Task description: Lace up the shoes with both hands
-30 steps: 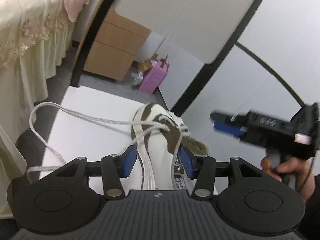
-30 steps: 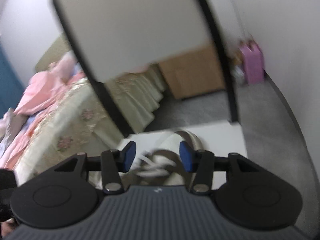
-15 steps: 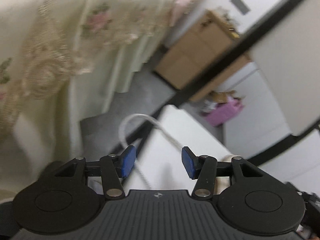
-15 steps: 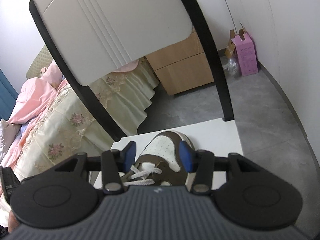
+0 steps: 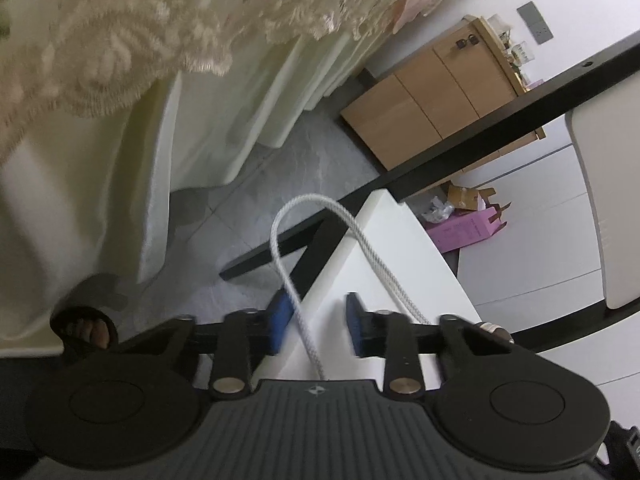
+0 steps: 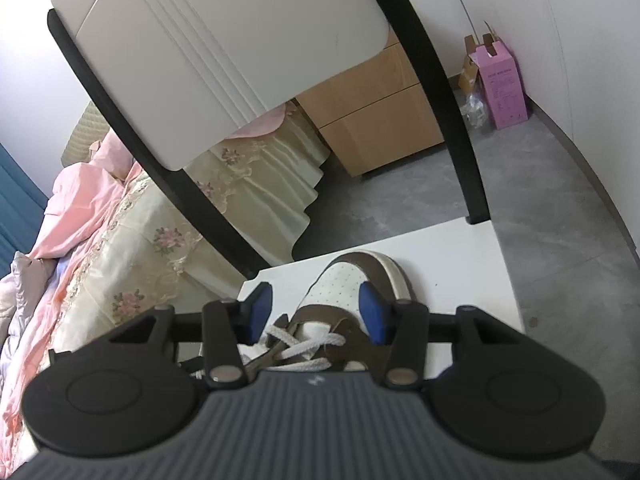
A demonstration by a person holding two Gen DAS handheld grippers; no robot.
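Closing left tool (image 5: 316,328) straddles white lace (image 5: 316,204); shoe unseen there.

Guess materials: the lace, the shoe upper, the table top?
Lace: white braided cord, likely cotton or polyester; the weave shows. Shoe upper: white perforated panel, matte brown overlays, looks like leather or synthetic. Table top: smooth white, probably laminate or plastic.
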